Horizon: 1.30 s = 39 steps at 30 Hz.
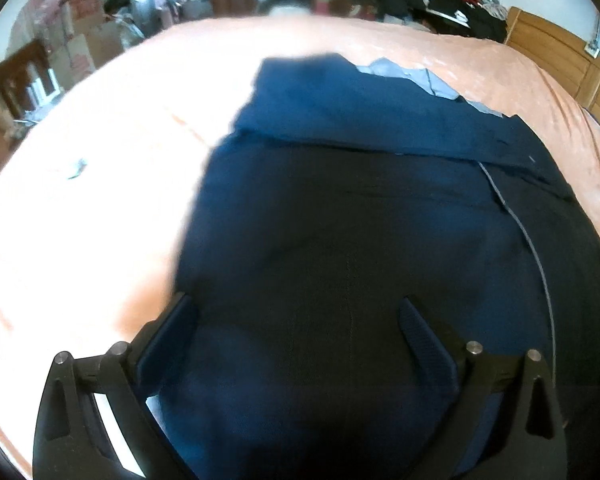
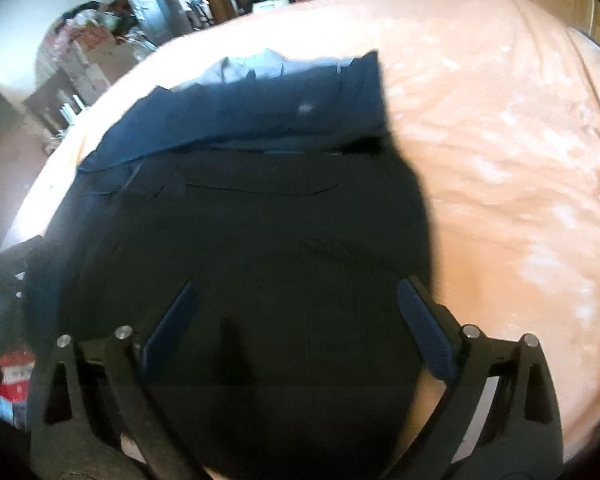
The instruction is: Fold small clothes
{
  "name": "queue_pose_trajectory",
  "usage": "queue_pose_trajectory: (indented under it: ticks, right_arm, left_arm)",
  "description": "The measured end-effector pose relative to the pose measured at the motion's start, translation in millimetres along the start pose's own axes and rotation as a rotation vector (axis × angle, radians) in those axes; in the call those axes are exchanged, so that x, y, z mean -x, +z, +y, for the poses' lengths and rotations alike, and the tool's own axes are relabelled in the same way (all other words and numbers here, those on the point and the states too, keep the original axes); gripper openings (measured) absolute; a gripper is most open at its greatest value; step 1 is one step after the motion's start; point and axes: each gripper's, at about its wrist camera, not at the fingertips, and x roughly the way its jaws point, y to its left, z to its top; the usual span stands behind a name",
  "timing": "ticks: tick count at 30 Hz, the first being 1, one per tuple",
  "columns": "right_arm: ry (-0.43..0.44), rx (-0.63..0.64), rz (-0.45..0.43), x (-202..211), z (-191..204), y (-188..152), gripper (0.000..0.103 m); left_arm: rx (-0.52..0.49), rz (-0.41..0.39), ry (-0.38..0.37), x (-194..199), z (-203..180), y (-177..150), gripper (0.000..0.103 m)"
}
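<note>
Left wrist view: both grippers' fingers (image 1: 420, 336) spread above the navy garment (image 1: 340, 220).

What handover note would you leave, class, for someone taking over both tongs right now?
Left tongs: open, empty, over the navy garment.
Right tongs: open, empty, over the same garment.
The garment lies spread on the peach bedcover, its far edge turned over, pale lining showing.
Done: possibly a first fold at the far edge.
Left: grip the near edge and finish folding.
</note>
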Motion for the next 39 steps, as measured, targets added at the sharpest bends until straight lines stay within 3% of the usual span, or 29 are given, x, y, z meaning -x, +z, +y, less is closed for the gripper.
queue_pose_trajectory:
  ticks: [2, 4, 6, 8, 10, 14, 18, 21, 26, 28, 29, 31, 34, 35, 36, 38, 39]
  right_arm:
    - [0.052, -0.035, 0.046, 18.6, -23.6, -15.8, 0.094]
    - [0.094, -0.092, 0.105, 25.5, -45.4, -33.4, 0.078]
    - [0.159, -0.159, 0.155, 24.1, -62.0, -48.9, 0.056]
    - [0.182, -0.197, 0.169, 22.1, -69.5, -62.4, 0.052]
    - [0.199, -0.199, 0.164, 22.7, -66.9, -66.6, 0.052]
    - [0.199, -0.180, 0.180, 18.8, -59.7, -66.7, 0.052]
    - [0.242, -0.200, 0.193, 18.7, -59.9, -66.4, 0.052]
    - [0.272, -0.184, 0.224, 15.2, -55.4, -68.8, 0.052]
    - [0.325, -0.197, 0.250, 6.9, -47.3, -72.5, 0.052]
    - [0.359, -0.223, 0.246, 8.6, -47.1, -71.6, 0.052]
    - [0.361, -0.220, 0.246, 9.2, -46.8, -72.2, 0.052]
    - [0.335, -0.197, 0.268, 1.8, -45.3, -74.9, 0.052]
    - [0.335, -0.209, 0.264, -2.7, -44.2, -76.0, 0.050]
    - [0.341, -0.226, 0.265, 0.0, -45.1, -75.3, 0.033]
    - [0.367, -0.250, 0.259, 5.7, -46.5, -74.5, 0.009]
    - [0.455, -0.298, 0.197, 24.8, -52.0, -71.0, 0.004]
    - [0.499, -0.319, 0.148, 38.7, -52.9, -66.3, 0.004]
  left_arm:
    - [0.023, -0.001, -0.022, 13.9, 21.0, -15.8, 0.102]
    - [0.022, -0.004, -0.070, 28.2, 33.4, -30.5, 0.101]
    - [-0.011, -0.003, -0.113, 41.0, 32.5, -41.5, 0.100]
    - [-0.030, 0.007, -0.147, 48.5, 27.5, -48.7, 0.095]
    - [-0.049, 0.012, -0.173, 55.1, 21.3, -54.8, 0.088]
    - [-0.033, 0.023, -0.204, 57.4, 25.1, -66.0, 0.085]
    - [0.086, 0.033, -0.348, 61.5, 50.1, -67.3, 0.082]
    - [0.163, 0.048, -0.472, 61.3, 65.7, -70.2, 0.071]
    - [0.179, 0.077, -0.560, 59.6, 59.3, -75.7, 0.070]
    - [0.192, 0.083, -0.609, 61.9, 55.4, -74.9, 0.066]
    - [0.188, 0.088, -0.616, 62.4, 53.8, -74.7, 0.064]
    - [0.163, 0.130, -0.547, 52.0, 50.8, -72.3, 0.058]
    - [0.190, 0.145, -0.570, 41.2, 50.5, -69.4, 0.054]
    - [0.208, 0.144, -0.595, 42.2, 50.1, -67.6, 0.043]
    - [0.235, 0.141, -0.641, 44.0, 48.9, -65.7, 0.035]
    - [0.289, 0.109, -0.736, 53.0, 48.7, -61.7, 0.013]
    - [0.322, 0.085, -0.794, 58.3, 49.8, -57.1, 0.013]
